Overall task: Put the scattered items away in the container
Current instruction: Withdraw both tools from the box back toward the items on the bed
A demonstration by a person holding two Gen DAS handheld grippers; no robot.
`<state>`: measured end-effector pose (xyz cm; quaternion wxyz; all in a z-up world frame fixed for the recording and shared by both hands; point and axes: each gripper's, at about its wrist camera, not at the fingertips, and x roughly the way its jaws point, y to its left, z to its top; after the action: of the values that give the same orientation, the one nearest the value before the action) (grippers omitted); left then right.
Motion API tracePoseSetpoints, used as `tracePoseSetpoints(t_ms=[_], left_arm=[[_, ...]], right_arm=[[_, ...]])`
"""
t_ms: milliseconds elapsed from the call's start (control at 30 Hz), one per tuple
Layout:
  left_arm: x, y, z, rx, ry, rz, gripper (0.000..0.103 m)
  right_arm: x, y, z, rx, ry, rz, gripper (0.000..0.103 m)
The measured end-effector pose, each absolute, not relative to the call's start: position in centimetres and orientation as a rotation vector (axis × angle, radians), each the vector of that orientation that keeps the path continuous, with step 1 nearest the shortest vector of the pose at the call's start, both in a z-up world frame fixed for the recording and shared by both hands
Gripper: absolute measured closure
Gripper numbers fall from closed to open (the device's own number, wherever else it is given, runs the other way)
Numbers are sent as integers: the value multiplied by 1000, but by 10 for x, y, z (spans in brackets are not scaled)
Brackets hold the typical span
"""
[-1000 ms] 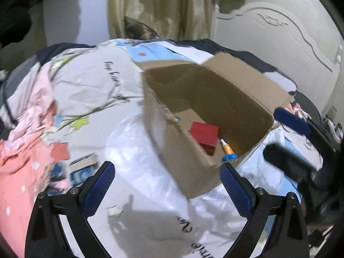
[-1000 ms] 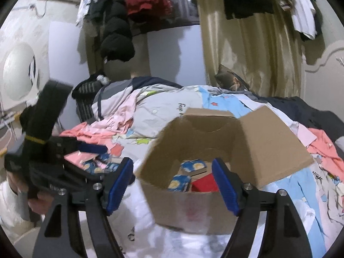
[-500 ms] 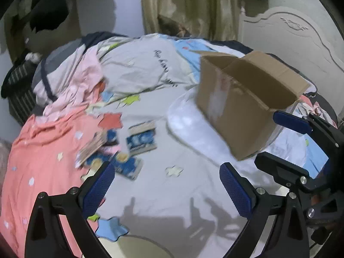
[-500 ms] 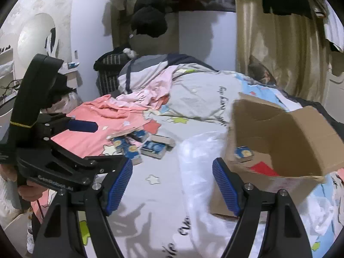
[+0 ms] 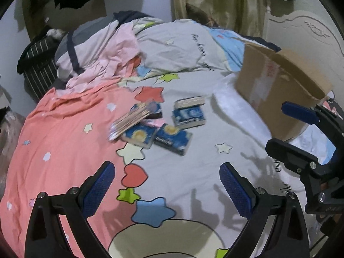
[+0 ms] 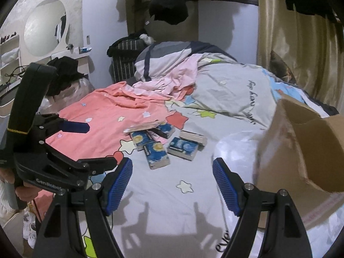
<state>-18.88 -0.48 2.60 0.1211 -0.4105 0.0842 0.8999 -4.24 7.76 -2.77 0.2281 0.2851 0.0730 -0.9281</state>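
Observation:
Several small blue packs (image 5: 173, 140) (image 6: 157, 152) and a bundle of thin wooden sticks (image 5: 131, 119) (image 6: 144, 126) lie scattered on the bed cover. An open cardboard box (image 5: 279, 92) (image 6: 301, 150) stands to their right on a white plastic bag. My left gripper (image 5: 167, 185) is open and empty, low over the cover in front of the packs. My right gripper (image 6: 172, 185) is open and empty, in front of the packs and left of the box. Each gripper shows at the edge of the other's view.
Crumpled pink and grey bedding (image 6: 172, 79) is piled behind the packs. A white headboard (image 5: 305, 32) and a curtain (image 6: 290, 43) rise behind the box. A striped bag (image 6: 124, 64) and a dresser with a round mirror (image 6: 43, 28) stand at the left.
Both grippers have swung left, away from the box and towards the scattered packs, which now lie ahead of the open fingers. The box has slid to the right edge of both views.

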Motion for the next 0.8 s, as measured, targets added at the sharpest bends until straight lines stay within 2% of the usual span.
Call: tracePoseSetpoints(t_ms=[500,800], left_arm=[[-235,-46,-13,-1261,371,2646,3],[-273,-56,-28,-1255,450,2599,3]], right_arm=[[-102,29,-77,946,404,-2366,28],[-129,9,-102,983,416,-2277,28]])
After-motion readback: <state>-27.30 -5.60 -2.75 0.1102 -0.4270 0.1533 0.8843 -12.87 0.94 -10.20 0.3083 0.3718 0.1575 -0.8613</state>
